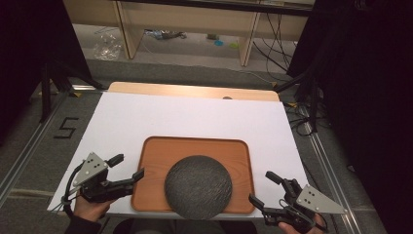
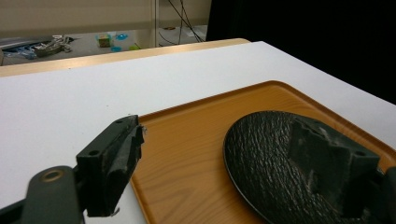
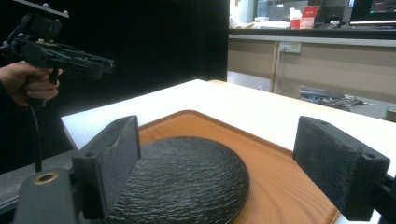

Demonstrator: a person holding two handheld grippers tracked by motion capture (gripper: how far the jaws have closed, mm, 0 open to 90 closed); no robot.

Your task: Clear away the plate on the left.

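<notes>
Surface (image 1: pixel 195 117): white board on a wooden top, dark curtains both sides, shelving and loose cables on the floor behind.

Item 1, tray (image 1: pixel 156 161): orange-brown wood, rounded corners, long axis running left–right, set at the near-centre of the surface, between the two pairs of fingers.

Item 2, plate (image 1: pixel 198 186): dark, round, rough-textured, lying flat on the tray toward its near edge, slightly right of tray centre; its near rim reaches the tray's front lip. Round, so no long axis to line up with.

Item 3, left gripper (image 1: pixel 129 168): fingers spread wide, holding nothing, hovering just off the tray's left edge. In the left gripper view one finger (image 2: pixel 112 156) sits over the tray's near-left corner and the plate lies ahead and to the right, partly behind the other finger.

Item 4, right gripper (image 1: pixel 265 187): fingers spread wide, empty, near the tray's near-right corner. In the right gripper view the plate (image 3: pixel 182 179) lies straight ahead, centred between both fingers, low.

Relation that matters: plate sits approx. midway, a bit nearer the right fingers; probably a rim pick from that side, approach inward and low.
</notes>
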